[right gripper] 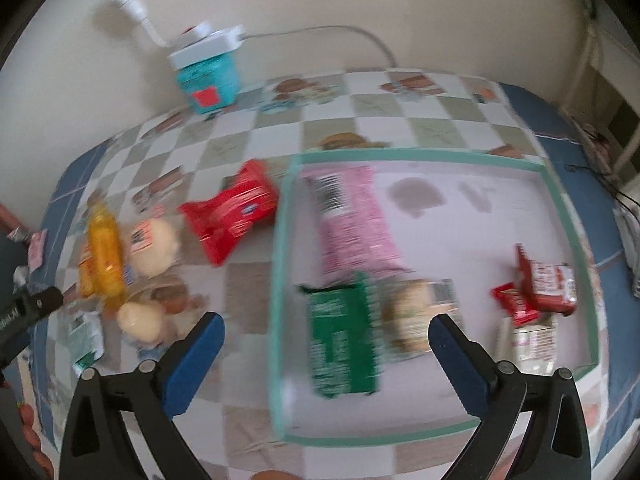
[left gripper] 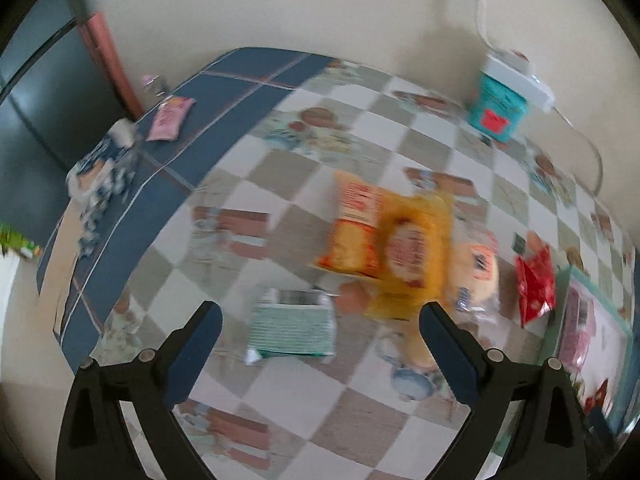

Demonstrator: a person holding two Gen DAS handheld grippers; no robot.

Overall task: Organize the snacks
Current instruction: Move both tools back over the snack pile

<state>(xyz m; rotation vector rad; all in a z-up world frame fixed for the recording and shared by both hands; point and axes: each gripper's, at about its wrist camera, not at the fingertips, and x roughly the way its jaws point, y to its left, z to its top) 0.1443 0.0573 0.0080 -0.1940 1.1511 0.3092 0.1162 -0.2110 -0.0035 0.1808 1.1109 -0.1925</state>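
Both the left gripper [left gripper: 320,312] and right gripper [right gripper: 326,322] hang with jaws spread wide, empty. Inside the shallow green-rimmed clear tray [right gripper: 416,155] lie a pink packet [right gripper: 352,220] and a dark green packet [right gripper: 344,344]; the red crinkled packet [right gripper: 230,216] lies just beside its left wall.

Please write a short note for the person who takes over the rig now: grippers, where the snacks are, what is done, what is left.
Left gripper: open, empty, above the pale green packet.
Right gripper: open, empty, above the tray.
Done, in the tray: pink packet, green packet, small red packets and others.
Left on the tablecloth: yellow packets, buns, red packet, pale green packet.
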